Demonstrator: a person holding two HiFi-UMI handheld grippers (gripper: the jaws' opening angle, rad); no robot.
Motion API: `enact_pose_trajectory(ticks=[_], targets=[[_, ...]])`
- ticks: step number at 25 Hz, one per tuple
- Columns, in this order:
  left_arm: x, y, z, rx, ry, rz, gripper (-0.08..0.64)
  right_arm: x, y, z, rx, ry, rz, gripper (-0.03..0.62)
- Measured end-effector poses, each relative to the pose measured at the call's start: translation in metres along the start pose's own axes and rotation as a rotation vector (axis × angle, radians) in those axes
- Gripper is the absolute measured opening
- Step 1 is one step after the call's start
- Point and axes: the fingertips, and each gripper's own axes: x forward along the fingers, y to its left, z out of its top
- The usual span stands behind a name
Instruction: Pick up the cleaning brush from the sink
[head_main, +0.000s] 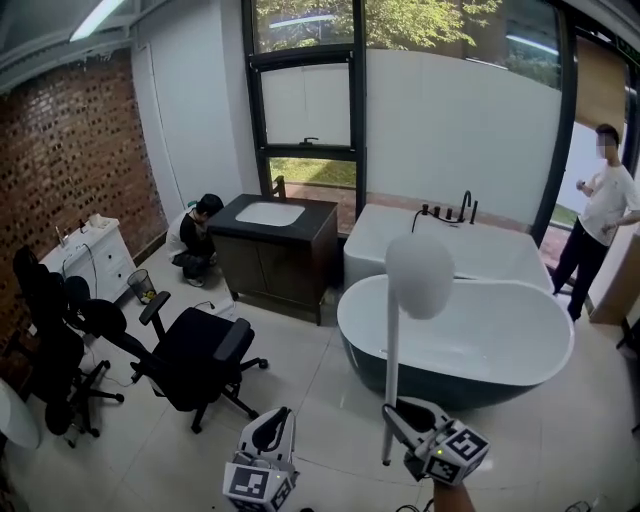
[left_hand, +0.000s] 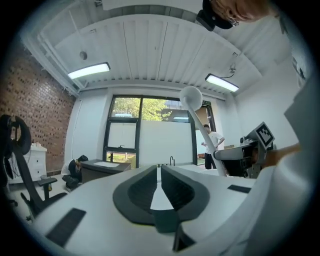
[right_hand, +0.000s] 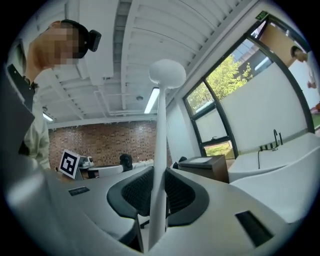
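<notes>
In front of the oval bathtub: the cleaning brush (head_main: 392, 345) is held upright, round white head on top, long white handle running down into the right gripper (head_main: 396, 414).
Right gripper: its jaws are clamped on the lower handle of the cleaning brush (right_hand: 159, 145); in the right gripper view (right_hand: 158, 175) the handle is seen standing between the two dark pads, with a short stub left below them.
Left gripper: it is seen at the bottom edge of the head view (head_main: 272, 428), just beside the right gripper; in the left gripper view (left_hand: 160, 171) its jaws are drawn together to a thin slit and nothing is held.
Brush head: it is seen against the near rim of the oval bathtub (head_main: 545, 320); whether it is bristled cannot be told.
Sink: a white basin (head_main: 270, 213) is set in the top of a dark vanity (head_main: 285, 265) by the window, well apart from the brush.
Second bathtub: a white rectangular bathtub (head_main: 500, 250) with a black tap at its far edge stands behind the oval one.
Office chair: a black office chair (head_main: 200, 360) stands on the tiled floor left of the oval bathtub.
People: one person (head_main: 195, 240) is crouched at the left side of the vanity; another (head_main: 600, 215) stands at the right edge.
Left wall: red brick wall (head_main: 70, 150), with a white cabinet (head_main: 95, 258) against it.
</notes>
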Motion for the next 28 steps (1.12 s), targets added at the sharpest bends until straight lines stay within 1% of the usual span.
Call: enact_pose_trajectory(ticks=[3, 5, 9, 16, 25, 28], targets=[[-0.010, -0.001, 0.023, -0.004, -0.037, 0.003, 0.017, -0.005, 0.018, 0.033, -0.041, -0.060, 0.008, 0.054], [-0.013, -0.002, 0.035, 0.000, -0.059, 0.005, 0.017, -0.008, 0.028, 0.050, -0.068, -0.084, 0.029, 0.054], [-0.014, -0.004, 0.047, 0.014, -0.087, 0.004, 0.015, -0.011, 0.039, 0.069, -0.123, -0.103, 0.070, 0.054], [-0.002, -0.006, 0.047, 0.015, -0.085, 0.021, 0.000, -0.003, 0.040, 0.072, -0.129, -0.097, 0.126, 0.054], [0.001, -0.003, 0.043, 0.030, -0.065, 0.029, 0.002, 0.007, 0.036, 0.069, -0.117, -0.087, 0.154, 0.054], [-0.001, -0.004, 0.038, 0.035, -0.062, 0.018, 0.002, 0.010, 0.039, 0.065, -0.112, -0.082, 0.166, 0.054]])
